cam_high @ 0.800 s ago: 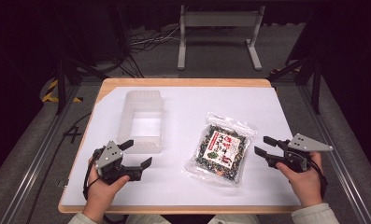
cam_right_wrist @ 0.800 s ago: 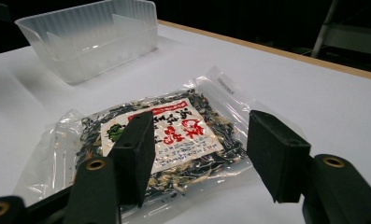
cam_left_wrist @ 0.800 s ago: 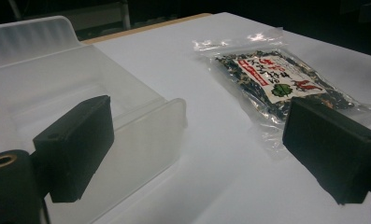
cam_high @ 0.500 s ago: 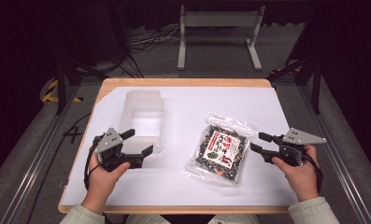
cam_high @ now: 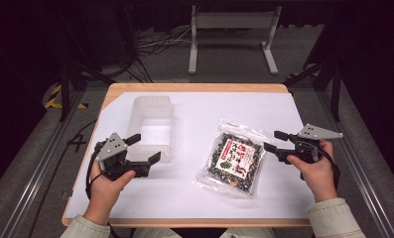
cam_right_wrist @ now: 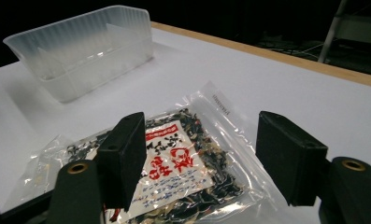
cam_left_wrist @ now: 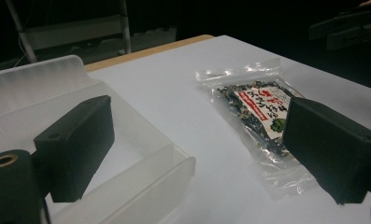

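A clear bag of dark dried food with a red and white label (cam_high: 234, 158) lies flat on the white table top, right of centre. A translucent plastic container (cam_high: 152, 101) stands to its left, with nothing inside. My left gripper (cam_high: 145, 148) hovers open at the container's near right corner; in the left gripper view its jaws (cam_left_wrist: 197, 121) straddle that corner (cam_left_wrist: 141, 186), with the bag (cam_left_wrist: 258, 112) beyond. My right gripper (cam_high: 273, 140) is open just at the bag's right edge. In the right gripper view its jaws (cam_right_wrist: 202, 140) frame the bag (cam_right_wrist: 174, 168), and the container (cam_right_wrist: 80, 46) stands farther off.
The white sheet (cam_high: 199, 198) covers a wooden table whose edge (cam_high: 194, 88) shows at the back. A metal stand (cam_high: 231, 29) and cables sit on the floor beyond. Dark rails run along both sides of the table.
Both hands have moved away from the near edge. The left gripper came up to the container's near corner; the right gripper slid left to the bag's right edge.
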A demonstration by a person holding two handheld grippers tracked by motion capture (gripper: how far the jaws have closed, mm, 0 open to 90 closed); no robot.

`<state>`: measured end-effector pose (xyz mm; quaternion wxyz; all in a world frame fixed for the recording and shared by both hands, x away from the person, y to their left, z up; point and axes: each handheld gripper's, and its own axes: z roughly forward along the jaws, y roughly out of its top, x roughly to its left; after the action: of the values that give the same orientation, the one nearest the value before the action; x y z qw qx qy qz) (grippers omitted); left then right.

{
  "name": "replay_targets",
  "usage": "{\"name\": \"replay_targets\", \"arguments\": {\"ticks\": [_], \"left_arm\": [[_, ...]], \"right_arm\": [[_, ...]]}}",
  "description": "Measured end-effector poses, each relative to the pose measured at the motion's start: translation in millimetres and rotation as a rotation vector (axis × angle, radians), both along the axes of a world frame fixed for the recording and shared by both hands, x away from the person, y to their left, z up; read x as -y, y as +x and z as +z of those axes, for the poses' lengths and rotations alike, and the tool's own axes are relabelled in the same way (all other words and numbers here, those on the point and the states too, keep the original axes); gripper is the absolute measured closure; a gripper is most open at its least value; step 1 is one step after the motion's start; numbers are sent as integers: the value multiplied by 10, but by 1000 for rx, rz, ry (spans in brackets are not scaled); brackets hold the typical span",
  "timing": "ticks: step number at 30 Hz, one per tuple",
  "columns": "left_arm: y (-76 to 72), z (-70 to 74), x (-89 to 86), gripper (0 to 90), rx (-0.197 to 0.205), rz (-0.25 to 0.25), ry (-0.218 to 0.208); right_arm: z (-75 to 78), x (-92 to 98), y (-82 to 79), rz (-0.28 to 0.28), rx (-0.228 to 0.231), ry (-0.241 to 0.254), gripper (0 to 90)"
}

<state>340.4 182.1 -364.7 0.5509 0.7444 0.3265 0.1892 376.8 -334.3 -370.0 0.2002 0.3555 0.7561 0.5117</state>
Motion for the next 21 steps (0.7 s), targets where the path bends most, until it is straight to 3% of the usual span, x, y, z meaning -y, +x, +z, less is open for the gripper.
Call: {"name": "replay_targets", "arguments": {"ticks": [4, 5, 9, 10, 11, 12, 13, 14, 21], "left_arm": [[-9, -13, -19, 101, -11, -9, -4], [-7, -12, -20, 101, -10, -18, -9], [-2, -12, -18, 102, -16, -45, -16], [-5, -14, -14, 102, -24, -52, -21], [-3, -14, -13, 103, -21, -71, -15], [-3, -14, -13, 103, -21, -71, -15], [-7, -16, -9, 103, -27, -77, -17], [-7, -17, -8, 103, -33, -88, -17], [16, -40, -21, 96, -34, -98, -18]], "right_arm": [[5, 56, 115, -28, 5, 14, 301], [-16, 97, 196, -33, -11, 42, 298], [-50, 144, 282, -44, -41, 64, 291], [-63, 154, 309, -48, -52, 60, 287], [-80, 147, 342, -71, -54, -9, 287], [-80, 147, 342, -71, -54, -9, 287], [-88, 141, 358, -75, -44, -57, 288], [-97, 130, 371, -75, -44, -69, 291], [-114, 162, 433, -82, -49, -26, 293]]}}
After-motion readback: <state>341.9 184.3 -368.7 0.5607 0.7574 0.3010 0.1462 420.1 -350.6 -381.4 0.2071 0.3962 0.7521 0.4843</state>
